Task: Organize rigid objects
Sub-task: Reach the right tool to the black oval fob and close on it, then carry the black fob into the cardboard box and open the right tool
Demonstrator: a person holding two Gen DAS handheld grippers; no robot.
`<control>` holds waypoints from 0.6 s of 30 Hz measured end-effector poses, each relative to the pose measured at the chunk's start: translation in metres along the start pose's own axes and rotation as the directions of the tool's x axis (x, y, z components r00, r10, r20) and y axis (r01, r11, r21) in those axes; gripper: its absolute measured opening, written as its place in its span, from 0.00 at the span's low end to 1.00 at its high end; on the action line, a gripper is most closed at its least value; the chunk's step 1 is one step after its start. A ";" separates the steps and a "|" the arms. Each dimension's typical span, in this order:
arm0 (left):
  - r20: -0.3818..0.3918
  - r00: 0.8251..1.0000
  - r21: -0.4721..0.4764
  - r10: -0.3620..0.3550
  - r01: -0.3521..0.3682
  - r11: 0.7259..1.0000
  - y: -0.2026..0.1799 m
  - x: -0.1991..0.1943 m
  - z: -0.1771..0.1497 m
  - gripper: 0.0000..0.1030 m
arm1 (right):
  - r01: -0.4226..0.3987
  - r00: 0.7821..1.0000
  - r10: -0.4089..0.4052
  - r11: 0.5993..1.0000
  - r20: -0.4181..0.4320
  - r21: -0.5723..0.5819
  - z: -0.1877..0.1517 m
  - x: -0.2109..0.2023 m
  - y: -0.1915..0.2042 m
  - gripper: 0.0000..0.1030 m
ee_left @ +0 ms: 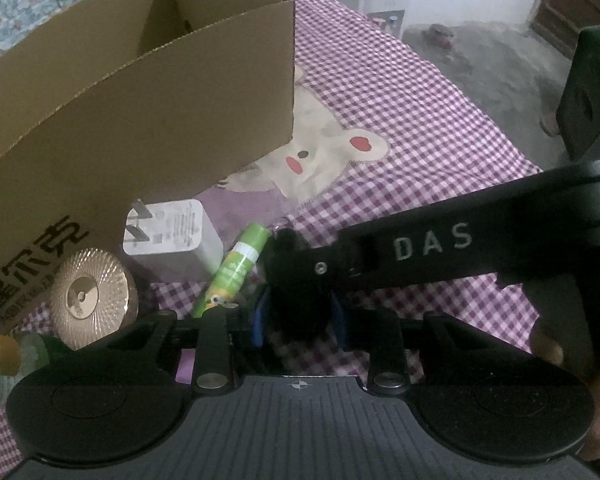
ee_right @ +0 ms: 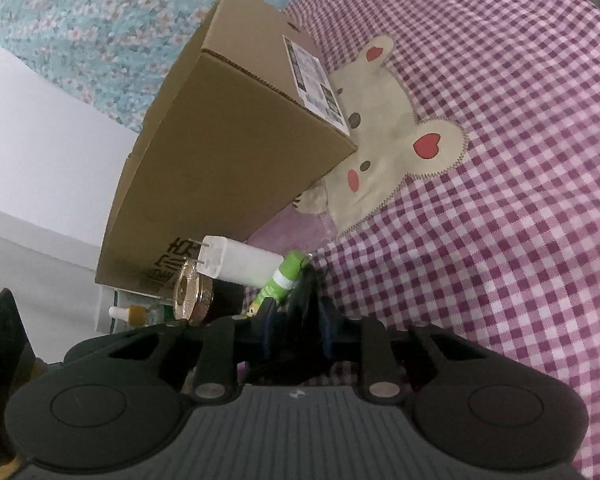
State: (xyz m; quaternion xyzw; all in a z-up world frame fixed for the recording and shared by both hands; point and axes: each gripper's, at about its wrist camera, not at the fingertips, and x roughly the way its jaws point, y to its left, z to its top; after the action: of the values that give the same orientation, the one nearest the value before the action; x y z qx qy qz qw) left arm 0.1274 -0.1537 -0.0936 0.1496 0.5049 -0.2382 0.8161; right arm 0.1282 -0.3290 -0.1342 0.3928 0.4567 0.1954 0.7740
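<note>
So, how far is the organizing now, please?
Done: nothing visible; the part of the cardboard box interior in view holds no item. In hand: the left tongs and the right tongs are both closed on one small black object. Left: the white charger, green tube, gold disc and bottle lie outside on the checked sheet.
</note>
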 end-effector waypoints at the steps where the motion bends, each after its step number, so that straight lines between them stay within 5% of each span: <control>1: 0.003 1.000 0.001 0.003 -0.003 1.000 0.000 0.000 0.001 0.30 | -0.004 1.000 0.004 1.000 0.002 -0.001 0.001 0.003 0.000 0.23; 10: 0.021 1.000 -0.003 -0.006 0.006 1.000 -0.005 -0.012 0.000 0.24 | -0.003 0.999 0.003 1.000 0.035 0.013 -0.003 0.001 0.010 0.19; 18: 0.117 0.993 0.013 -0.011 0.009 1.000 -0.016 -0.067 -0.005 0.24 | 0.003 0.995 0.003 0.999 0.105 -0.051 -0.019 -0.041 0.039 0.19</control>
State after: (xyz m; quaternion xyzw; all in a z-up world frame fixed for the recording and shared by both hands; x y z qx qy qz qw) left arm 0.0900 -0.1489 -0.0360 0.1380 0.4553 -0.2538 0.8422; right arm 0.0931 -0.3240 -0.0864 0.3827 0.4103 0.1860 0.8066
